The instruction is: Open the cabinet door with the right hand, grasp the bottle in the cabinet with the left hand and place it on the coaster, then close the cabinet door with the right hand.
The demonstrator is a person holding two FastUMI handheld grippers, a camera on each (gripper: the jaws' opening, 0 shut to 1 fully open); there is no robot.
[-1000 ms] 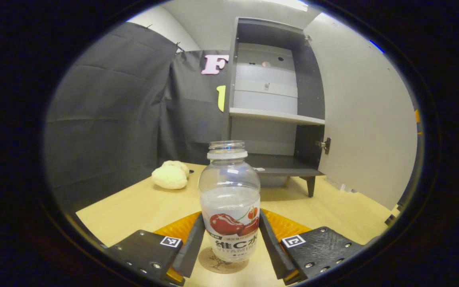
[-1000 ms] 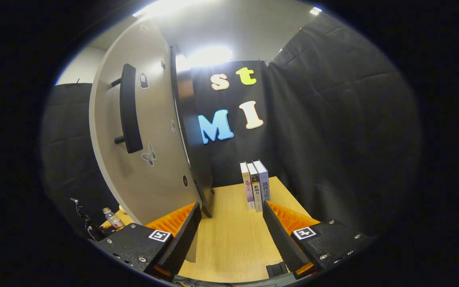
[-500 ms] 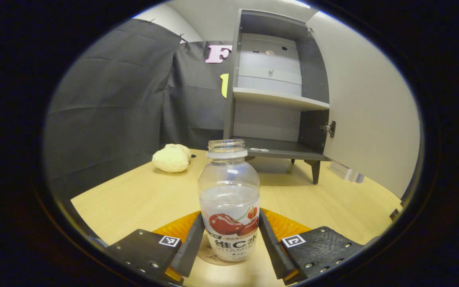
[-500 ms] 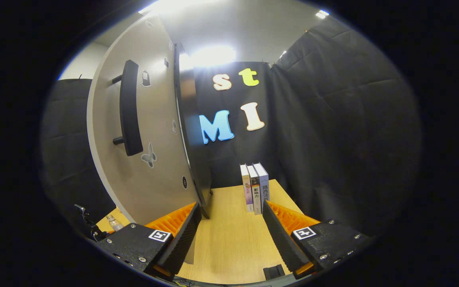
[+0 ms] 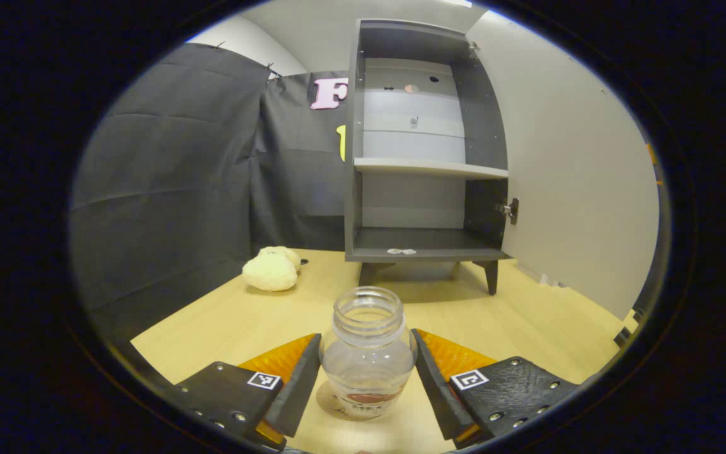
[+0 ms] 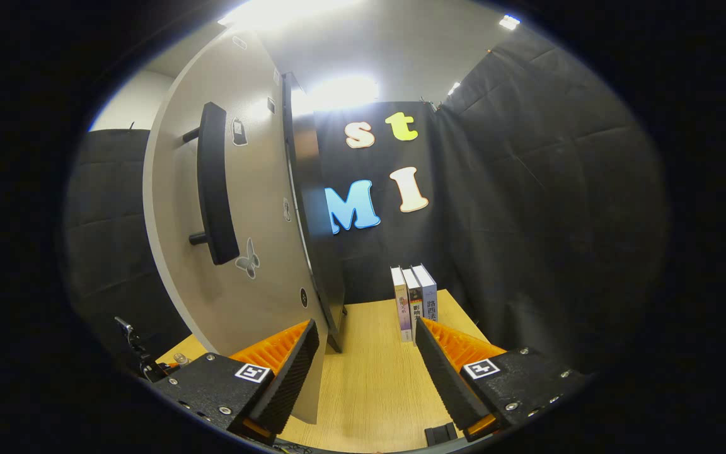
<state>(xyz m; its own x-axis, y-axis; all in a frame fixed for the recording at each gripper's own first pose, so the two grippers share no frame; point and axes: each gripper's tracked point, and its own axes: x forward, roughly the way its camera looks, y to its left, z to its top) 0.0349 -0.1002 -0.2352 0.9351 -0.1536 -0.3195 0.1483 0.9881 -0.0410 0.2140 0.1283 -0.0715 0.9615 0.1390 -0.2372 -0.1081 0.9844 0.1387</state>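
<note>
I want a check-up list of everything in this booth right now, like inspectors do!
Surface: wooden table, bare around the bottle.
Job's things: bottle upright, capless, standing on the coaster; cabinet with its shelves bare apart from a small pale scrap; cabinet door swung wide open, its handle free.
Clutter: pale fluffy lump left of the cabinet; three books standing upright at the booth wall.
Grippers: left tool open, fingers either side of the bottle, not pressing; right tool open, holding nothing, beside the door.
Cables: nothing seen.
Surroundings: black cloth walls, bright ceiling light.
</note>
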